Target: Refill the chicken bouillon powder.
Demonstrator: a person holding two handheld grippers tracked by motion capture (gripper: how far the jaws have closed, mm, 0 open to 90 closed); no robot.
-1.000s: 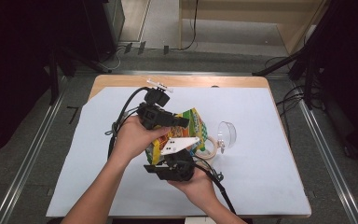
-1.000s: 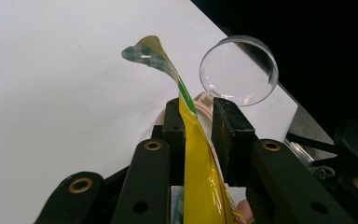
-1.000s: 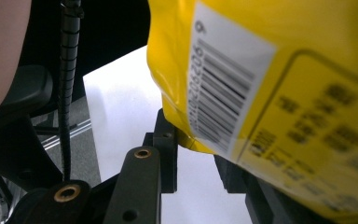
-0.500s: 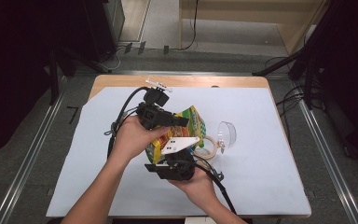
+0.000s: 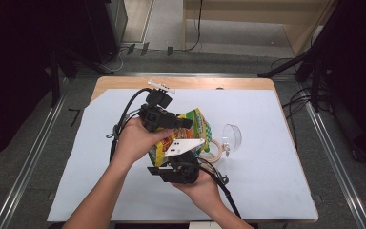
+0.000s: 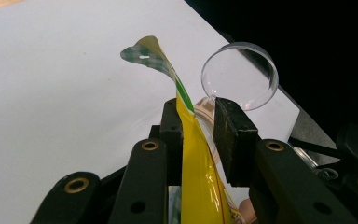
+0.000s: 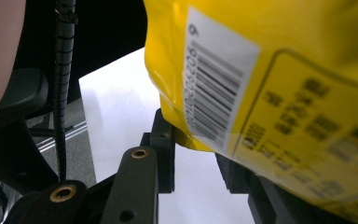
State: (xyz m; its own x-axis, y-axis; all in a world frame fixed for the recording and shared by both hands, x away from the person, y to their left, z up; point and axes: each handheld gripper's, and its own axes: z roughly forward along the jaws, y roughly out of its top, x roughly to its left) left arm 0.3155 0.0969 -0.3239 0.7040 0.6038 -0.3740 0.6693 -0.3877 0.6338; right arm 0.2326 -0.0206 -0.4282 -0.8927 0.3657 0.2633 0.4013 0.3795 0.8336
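Desk left half and right edge open, free passage. Near the middle the snack bag, tape roll and clear lid crowd together, blocking approach from the right.

Light: the white table cover was evenly bright from overhead; the surroundings fell to near black.
Shadows: soft and faint.
Glare: highlights streaked the yellow packet.
Focus: the packet's print and barcode blurred up close.
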